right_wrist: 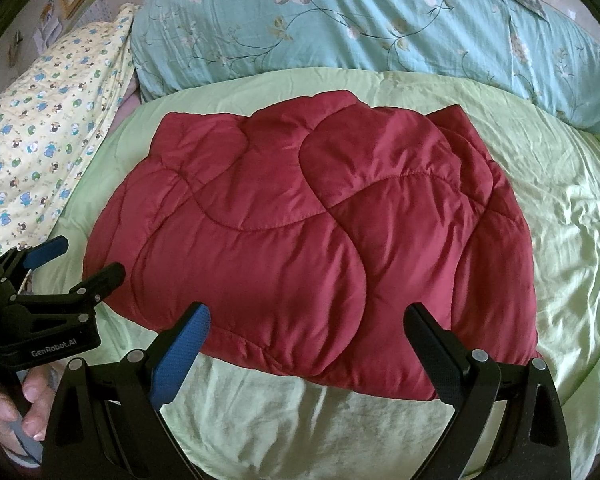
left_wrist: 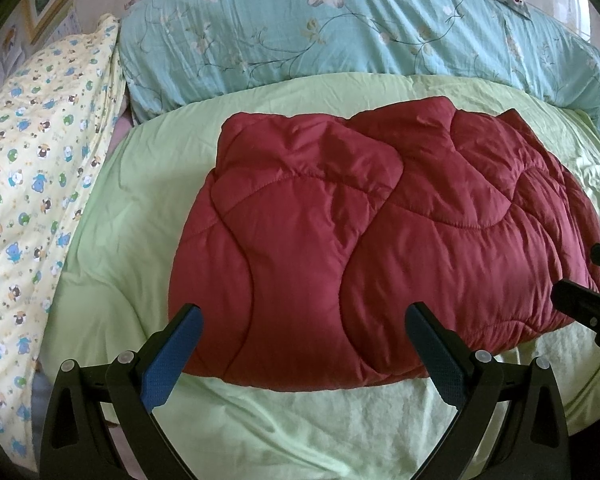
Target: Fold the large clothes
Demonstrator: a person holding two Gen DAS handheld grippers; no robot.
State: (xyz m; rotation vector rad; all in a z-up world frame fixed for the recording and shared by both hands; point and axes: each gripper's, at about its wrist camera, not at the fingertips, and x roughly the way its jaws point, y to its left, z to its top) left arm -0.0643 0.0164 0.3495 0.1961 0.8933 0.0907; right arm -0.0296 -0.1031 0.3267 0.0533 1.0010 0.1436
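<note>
Here your 2 grippers, left gripper [left_wrist: 302,322] and right gripper [right_wrist: 308,322], hang spread apart, holding nothing, over the folded maroon quilted garment [right_wrist: 300,240] mid green sheet [right_wrist: 560,240].

free: green sheet [right_wrist: 572,240] near and right edges | blocked: red quilted garment [right_wrist: 300,240] mid-bed, blue floral duvet [right_wrist: 380,28] far edge, yellow quilt [left_wrist: 40,160] left edge
</note>
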